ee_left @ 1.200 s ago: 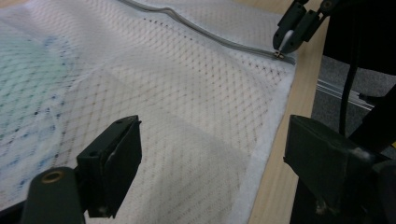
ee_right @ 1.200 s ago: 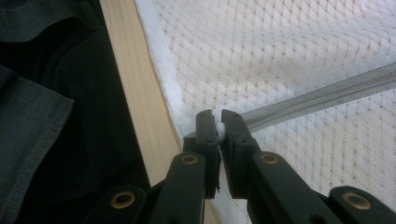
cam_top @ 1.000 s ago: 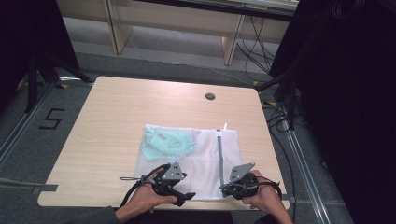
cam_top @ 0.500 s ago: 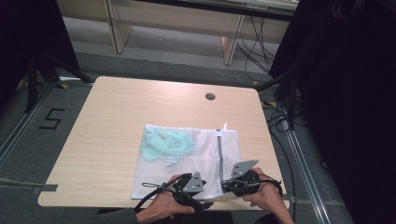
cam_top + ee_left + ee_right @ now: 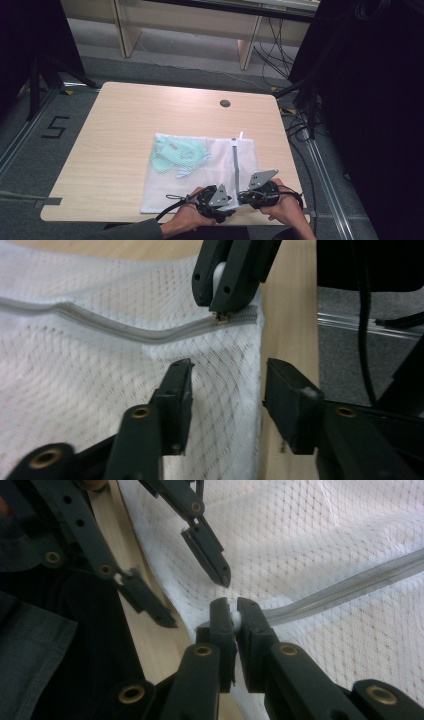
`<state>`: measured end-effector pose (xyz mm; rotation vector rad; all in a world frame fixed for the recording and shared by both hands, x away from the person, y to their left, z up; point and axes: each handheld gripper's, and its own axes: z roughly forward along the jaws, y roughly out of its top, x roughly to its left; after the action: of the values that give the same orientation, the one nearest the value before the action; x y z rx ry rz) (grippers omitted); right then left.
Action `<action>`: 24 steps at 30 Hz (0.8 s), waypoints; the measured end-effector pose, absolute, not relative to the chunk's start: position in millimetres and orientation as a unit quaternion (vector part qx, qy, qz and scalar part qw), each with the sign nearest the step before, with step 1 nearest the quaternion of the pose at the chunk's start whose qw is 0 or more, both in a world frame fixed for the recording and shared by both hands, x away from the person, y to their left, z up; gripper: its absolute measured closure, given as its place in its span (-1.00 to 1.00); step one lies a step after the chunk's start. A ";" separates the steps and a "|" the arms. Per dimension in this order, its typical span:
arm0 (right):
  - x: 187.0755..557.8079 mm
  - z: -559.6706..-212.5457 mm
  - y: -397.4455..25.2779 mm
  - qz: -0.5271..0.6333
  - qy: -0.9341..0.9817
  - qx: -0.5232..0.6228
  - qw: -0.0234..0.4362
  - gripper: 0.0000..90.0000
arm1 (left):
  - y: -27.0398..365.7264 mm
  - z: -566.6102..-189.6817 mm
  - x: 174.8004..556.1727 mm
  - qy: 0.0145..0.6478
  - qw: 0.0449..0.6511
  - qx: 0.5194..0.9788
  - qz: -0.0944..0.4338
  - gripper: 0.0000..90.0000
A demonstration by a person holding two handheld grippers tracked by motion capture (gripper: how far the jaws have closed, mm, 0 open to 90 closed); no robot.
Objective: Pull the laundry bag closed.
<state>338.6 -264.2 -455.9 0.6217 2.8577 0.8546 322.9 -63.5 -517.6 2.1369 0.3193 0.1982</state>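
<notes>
A white mesh laundry bag (image 5: 210, 177) lies flat on the table with a mint green garment (image 5: 179, 152) inside. Its grey zipper (image 5: 234, 160) runs toward the front edge. My right gripper (image 5: 231, 611) is shut on the white zipper pull (image 5: 234, 616) at the zipper's near end, and it also appears at the front edge (image 5: 248, 196). My left gripper (image 5: 227, 385) is open, its jaws standing either side of the bag's corner edge just beside the pull (image 5: 221, 316). Seen from above, my left gripper (image 5: 222, 204) sits close against the right one.
The wooden table (image 5: 125, 130) has a round cable hole (image 5: 225, 103) at the back. Cables (image 5: 295, 125) and a metal rail (image 5: 325, 175) run along the floor at the right. A floor marking "5" (image 5: 54, 127) lies at the left.
My left gripper has moved right along the bag's front edge, from its left part to the zipper end beside the right gripper. The right gripper has stayed put.
</notes>
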 end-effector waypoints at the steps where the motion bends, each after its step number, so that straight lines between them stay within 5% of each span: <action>1: 338.2 -456.7 -263.7 0.285 0.935 0.206 0.047 0.92 | -64.6 -516.9 323.0 0.128 0.471 0.869 0.080 0.29; 17: 341.9 -456.8 -264.8 0.285 0.939 0.187 0.051 0.92 | -67.5 -515.5 325.2 0.074 0.450 0.885 0.093 0.91; 24: 342.8 -458.3 -266.9 0.284 0.938 0.193 0.046 0.92 | -68.1 -511.3 323.2 0.058 0.449 0.886 0.101 0.96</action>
<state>342.8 -266.9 -458.3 0.5905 2.8636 0.8679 323.2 -68.1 -511.3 2.1920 0.1427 0.2500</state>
